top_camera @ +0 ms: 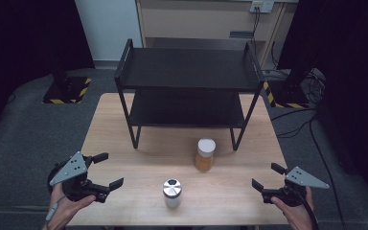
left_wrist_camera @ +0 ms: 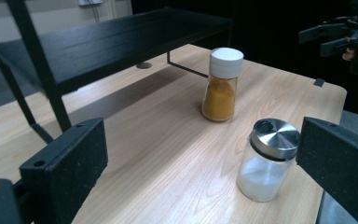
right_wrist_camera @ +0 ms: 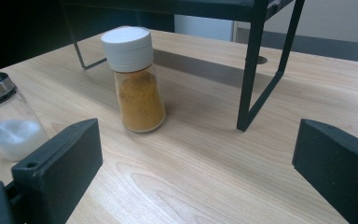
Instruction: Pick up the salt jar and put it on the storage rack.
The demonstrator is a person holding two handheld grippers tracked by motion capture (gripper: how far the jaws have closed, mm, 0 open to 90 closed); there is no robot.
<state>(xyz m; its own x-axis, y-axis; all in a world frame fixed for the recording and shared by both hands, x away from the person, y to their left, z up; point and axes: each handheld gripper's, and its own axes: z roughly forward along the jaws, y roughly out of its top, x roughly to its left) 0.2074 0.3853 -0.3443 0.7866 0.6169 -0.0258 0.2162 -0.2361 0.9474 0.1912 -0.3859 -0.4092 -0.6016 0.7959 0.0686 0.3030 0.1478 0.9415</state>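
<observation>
A clear jar of orange powder with a white cap [top_camera: 205, 155] [left_wrist_camera: 221, 84] [right_wrist_camera: 135, 80] stands upright on the wooden table [top_camera: 124, 143], just in front of the black two-tier rack [top_camera: 188, 72]. Nearer the front edge stands a glass shaker with a steel lid [top_camera: 172, 192] [left_wrist_camera: 266, 160] [right_wrist_camera: 3, 116], holding white powder. At the front left my left gripper [top_camera: 108, 170] [left_wrist_camera: 200, 182] is open and empty, pointing toward both jars. My right gripper [top_camera: 268, 177] [right_wrist_camera: 196, 177] at the front right is open and empty too, facing the orange jar.
Both shelves of the rack [left_wrist_camera: 98, 44] [right_wrist_camera: 256, 60] look bare, and its legs stand on the back half of the table. Dark grey floor surrounds the table, with stands and cables [top_camera: 297, 91] at the back right. Bare wood lies between the grippers and the jars.
</observation>
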